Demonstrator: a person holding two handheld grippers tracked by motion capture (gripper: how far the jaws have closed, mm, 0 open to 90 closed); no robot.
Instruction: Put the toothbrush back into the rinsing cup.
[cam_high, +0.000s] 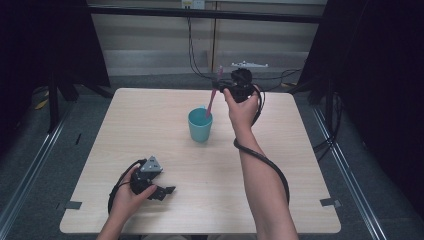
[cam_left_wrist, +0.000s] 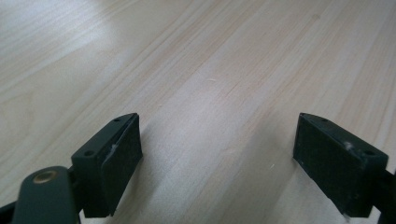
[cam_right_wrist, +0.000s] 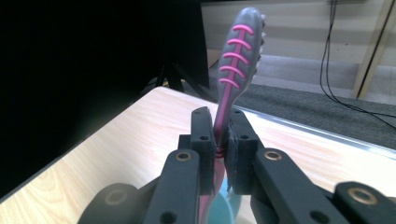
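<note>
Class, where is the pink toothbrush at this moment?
In the high view the toothbrush stands tilted, its lower end in the teal cup mid-table, gripped by the right tongs.

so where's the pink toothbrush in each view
High view: toothbrush upper centre, slanting from the right hand-held gripper down into the teal cup.
Right gripper view: centre, head up, clamped between the jaws.
Left gripper view: not in it.
Shared landmark: the wooden table, also in the other two views.
</note>
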